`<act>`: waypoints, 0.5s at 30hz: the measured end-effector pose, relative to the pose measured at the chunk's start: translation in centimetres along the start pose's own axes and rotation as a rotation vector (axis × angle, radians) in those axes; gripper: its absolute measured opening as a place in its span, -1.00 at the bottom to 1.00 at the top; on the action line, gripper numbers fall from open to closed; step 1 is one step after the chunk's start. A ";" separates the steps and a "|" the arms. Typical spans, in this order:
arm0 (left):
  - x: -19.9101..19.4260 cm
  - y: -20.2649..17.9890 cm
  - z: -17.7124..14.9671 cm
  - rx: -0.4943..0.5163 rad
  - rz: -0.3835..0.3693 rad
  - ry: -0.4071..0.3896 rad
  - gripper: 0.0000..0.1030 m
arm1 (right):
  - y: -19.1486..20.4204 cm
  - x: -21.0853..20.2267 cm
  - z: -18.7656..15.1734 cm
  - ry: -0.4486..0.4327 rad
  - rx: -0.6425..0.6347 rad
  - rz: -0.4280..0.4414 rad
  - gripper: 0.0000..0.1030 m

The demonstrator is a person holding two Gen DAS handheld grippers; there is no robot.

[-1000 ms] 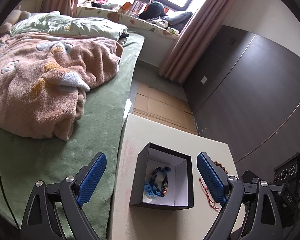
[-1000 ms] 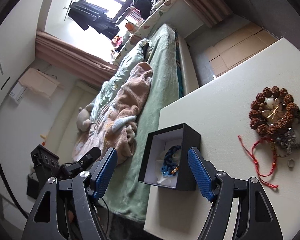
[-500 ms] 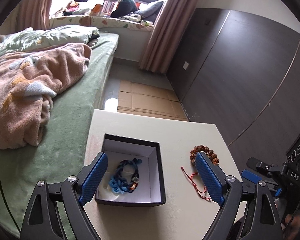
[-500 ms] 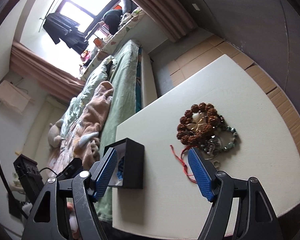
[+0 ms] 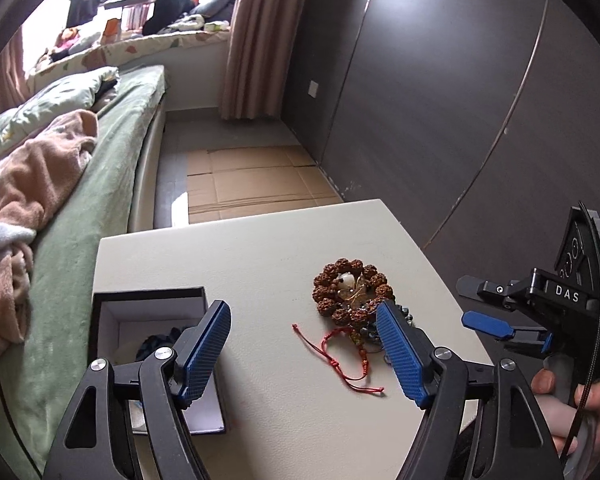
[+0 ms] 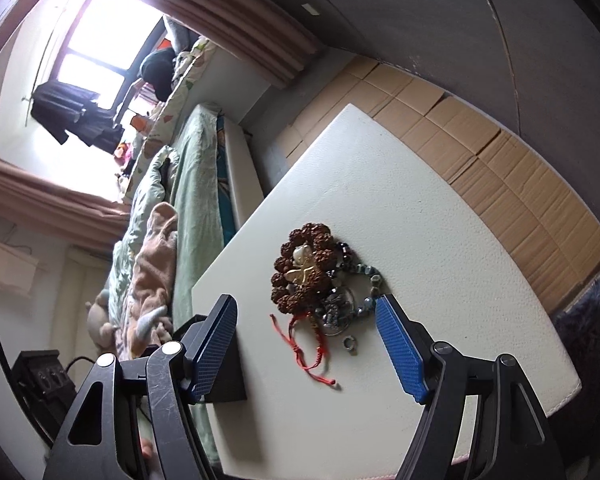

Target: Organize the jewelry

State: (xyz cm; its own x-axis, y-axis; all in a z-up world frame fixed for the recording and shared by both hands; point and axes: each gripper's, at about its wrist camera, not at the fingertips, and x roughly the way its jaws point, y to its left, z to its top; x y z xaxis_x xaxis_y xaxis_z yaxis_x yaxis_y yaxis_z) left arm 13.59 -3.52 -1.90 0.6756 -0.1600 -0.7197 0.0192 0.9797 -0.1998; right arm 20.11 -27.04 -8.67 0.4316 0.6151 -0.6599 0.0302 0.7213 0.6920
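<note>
Nearest the left wrist camera, the left gripper [image 5: 304, 354] has its blue pads wide apart above the white table [image 5: 260, 248], holding nothing; its jaws have just been closing a little. The red cord bracelet [image 5: 342, 354] lies on the table between the pads, its loose ends trailing toward the camera. The left pad hides part of the black box [image 5: 148, 300]; inside, only a dark scrap of blue jewelry [image 5: 156, 344] shows. Just beyond the cord sits the brown bead bracelet [image 5: 350, 290], a flat ring around pale charms that are hard to make out. At far right, the right gripper [image 5: 486, 326] is cut off by the frame, with a hand [image 5: 580, 408] on its handle.

From the right wrist, the right gripper's [image 6: 306, 350] jaws are also well open and empty. Between them lie the cord, a small ring [image 6: 350, 345] and tangled grey-blue beads [image 6: 356, 292]. The bed [image 6: 196, 184] lies beyond.
</note>
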 end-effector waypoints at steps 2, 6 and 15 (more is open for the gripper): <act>0.8 -1.2 0.4 0.036 0.001 0.014 0.47 | -0.7 0.0 0.5 0.002 0.039 0.006 0.37; 2.8 -3.6 1.1 0.124 -0.005 0.068 0.25 | -2.1 -0.4 1.4 -0.017 0.104 -0.003 0.32; 8.4 -7.2 0.8 0.219 -0.053 0.231 0.08 | -4.6 -0.8 2.5 -0.011 0.186 -0.011 0.18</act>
State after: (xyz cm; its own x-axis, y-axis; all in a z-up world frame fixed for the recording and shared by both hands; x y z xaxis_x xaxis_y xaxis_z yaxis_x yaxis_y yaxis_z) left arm 19.66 -11.85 -5.97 0.4845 -0.2097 -0.8493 0.2250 0.9681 -0.1107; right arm 21.86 -31.64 -10.55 0.4401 0.6035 -0.6649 0.2009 0.6555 0.7279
